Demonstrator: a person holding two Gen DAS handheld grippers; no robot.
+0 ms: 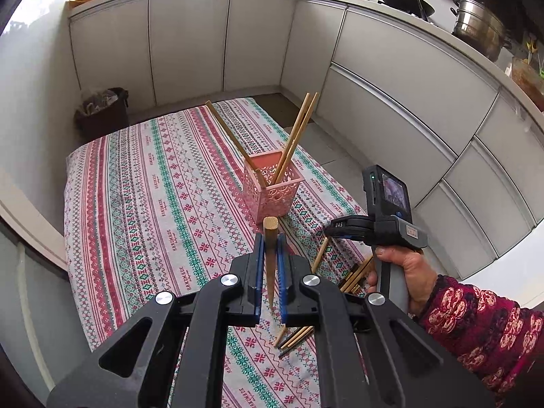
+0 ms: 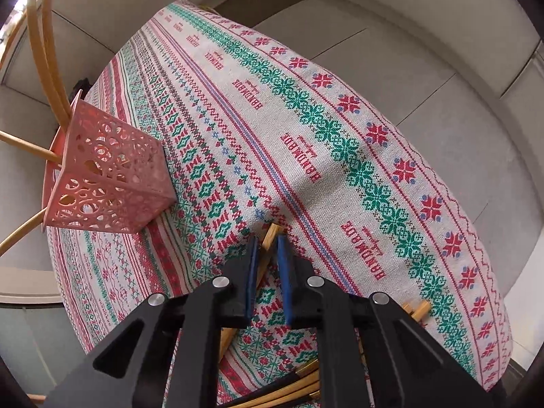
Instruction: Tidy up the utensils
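Between the blue pads of the left gripper [image 1: 270, 238] a single tapered bamboo chopstick [image 1: 271, 234] is clamped, blunt end up, lifted clear of the table. The right gripper [image 2: 268, 244] is seen closed down at the square end of another pale wooden chopstick [image 2: 272, 234] lying on the cloth; whether the pads actually bite on it cannot be told. The pink perforated plastic holder [image 1: 272, 193], already stocked with several chopsticks, stands at twelve o'clock from the left gripper; the loose chopstick pile [image 1: 295, 335] lies at five o'clock. A thin stick could be twisted or dropped if gripped off-centre, and the light holder could be tipped. "HANDMADE" is repeated along the striped tablecloth [image 1: 153, 183].
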